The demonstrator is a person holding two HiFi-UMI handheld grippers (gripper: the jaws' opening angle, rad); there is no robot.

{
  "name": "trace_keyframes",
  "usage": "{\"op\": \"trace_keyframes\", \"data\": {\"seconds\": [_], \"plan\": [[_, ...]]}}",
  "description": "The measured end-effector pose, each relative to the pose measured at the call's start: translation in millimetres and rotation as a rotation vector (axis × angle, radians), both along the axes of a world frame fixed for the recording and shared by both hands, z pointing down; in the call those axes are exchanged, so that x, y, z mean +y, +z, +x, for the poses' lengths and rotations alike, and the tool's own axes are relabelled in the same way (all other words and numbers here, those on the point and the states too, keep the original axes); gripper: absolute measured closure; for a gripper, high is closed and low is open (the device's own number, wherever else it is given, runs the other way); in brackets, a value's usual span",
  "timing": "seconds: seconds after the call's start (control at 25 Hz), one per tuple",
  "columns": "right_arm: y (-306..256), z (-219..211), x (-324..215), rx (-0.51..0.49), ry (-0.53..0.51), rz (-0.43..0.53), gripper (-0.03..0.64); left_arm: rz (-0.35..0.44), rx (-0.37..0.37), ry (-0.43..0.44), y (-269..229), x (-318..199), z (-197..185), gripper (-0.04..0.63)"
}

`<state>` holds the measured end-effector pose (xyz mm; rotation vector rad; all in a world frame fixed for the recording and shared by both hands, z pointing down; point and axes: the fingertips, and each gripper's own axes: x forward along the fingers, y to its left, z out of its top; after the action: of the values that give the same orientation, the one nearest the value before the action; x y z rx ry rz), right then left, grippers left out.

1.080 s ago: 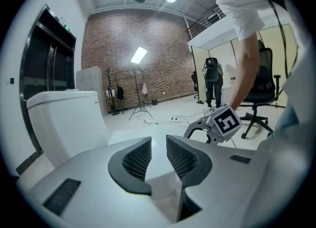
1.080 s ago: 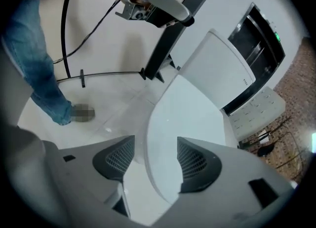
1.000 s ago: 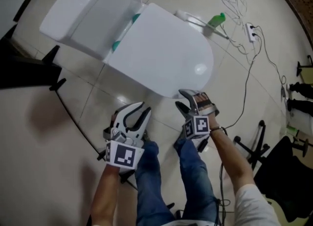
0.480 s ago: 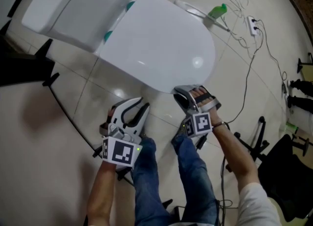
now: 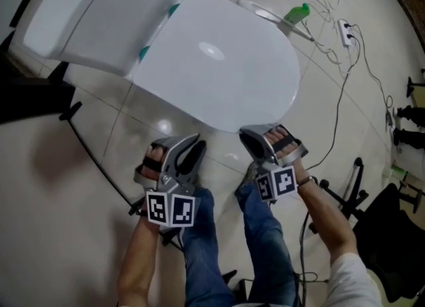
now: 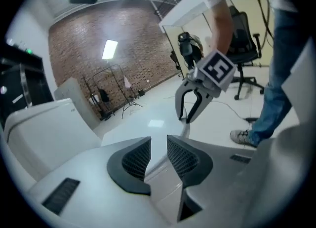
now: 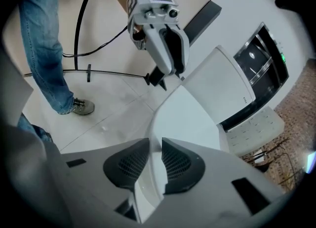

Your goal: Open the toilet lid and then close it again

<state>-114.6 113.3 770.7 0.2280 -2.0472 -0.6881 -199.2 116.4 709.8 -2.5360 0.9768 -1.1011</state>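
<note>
The jaws of your right gripper [image 7: 154, 159] have just been closing and now pinch the toilet lid [image 5: 219, 60] at its rim. The left gripper [image 6: 159, 155] is slightly open and empty. Lift slowly, following the hinge arc.

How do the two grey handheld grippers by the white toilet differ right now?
The grey right gripper has the front rim of the white toilet lid pinched between its jaws, which have just been closing. The grey left gripper has a narrow gap with nothing in it. The right gripper reaches the lid, while the left gripper hangs over the pale floor tiles, short of it. Both are hand-held and aimed at the lid.
</note>
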Motion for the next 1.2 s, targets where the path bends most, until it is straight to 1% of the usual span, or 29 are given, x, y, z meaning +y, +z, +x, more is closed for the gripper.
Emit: {"op": "trace_keyframes", "data": {"seconds": [0.04, 0.12, 0.2, 0.24, 0.28, 0.36, 0.4, 0.44, 0.56, 0.6, 0.68, 0.76, 0.84, 0.92, 1.04, 1.2], "plan": [[-8, -1, 0, -0.009, -0.002, 0.008, 0.531, 0.028, -0.059, 0.024, 3, -2, 3, 0.491], [-23, -4, -1, -0.025, -0.010, 0.024, 0.531, 0.051, -0.147, 0.056, 14, -8, 12, 0.416], [-39, -7, -2, -0.042, -0.022, 0.040, 0.531, 0.035, -0.206, 0.073, 30, -14, 20, 0.379], [-47, -9, -2, -0.051, -0.030, 0.047, 0.531, 0.034, -0.228, 0.081, 37, -19, 24, 0.379], [-55, -12, -3, -0.060, -0.038, 0.055, 0.531, 0.048, -0.243, 0.089, 39, -23, 29, 0.379], [-70, -16, -5, -0.077, -0.055, 0.067, 0.531, 0.104, -0.245, 0.099, 33, -33, 36, 0.390], [-77, -18, -5, -0.085, -0.061, 0.072, 0.531, 0.128, -0.239, 0.100, 26, -36, 39, 0.427], [-84, -19, -5, -0.094, -0.067, 0.077, 0.531, 0.142, -0.234, 0.102, 19, -38, 39, 0.453], [-109, -26, -9, -0.116, -0.093, 0.107, 0.529, 0.147, -0.212, 0.094, -5, -42, 35, 0.477], [-120, -29, -11, -0.129, -0.102, 0.115, 0.528, 0.134, -0.197, 0.082, -13, -43, 32, 0.479], [-151, -37, -19, -0.195, -0.085, 0.098, 0.508, 0.095, -0.147, 0.033, -32, -48, 21, 0.484], [-193, -40, -33, -0.275, -0.038, 0.084, 0.502, 0.055, -0.080, -0.049, -56, -56, 3, 0.495], [-237, -36, -49, -0.315, 0.011, 0.105, 0.500, 0.005, -0.012, -0.143, -77, -65, -17, 0.507], [-275, -26, -63, -0.332, 0.071, 0.132, 0.502, -0.058, 0.070, -0.244, -94, -74, -37, 0.514], [-320, -4, -76, -0.359, 0.179, 0.142, 0.502, -0.140, 0.228, -0.431, -118, -90, -68, 0.515], [-356, 27, -60, -0.357, 0.273, 0.132, 0.502, -0.227, 0.425, -0.669, -145, -102, -111, 0.516]]}}
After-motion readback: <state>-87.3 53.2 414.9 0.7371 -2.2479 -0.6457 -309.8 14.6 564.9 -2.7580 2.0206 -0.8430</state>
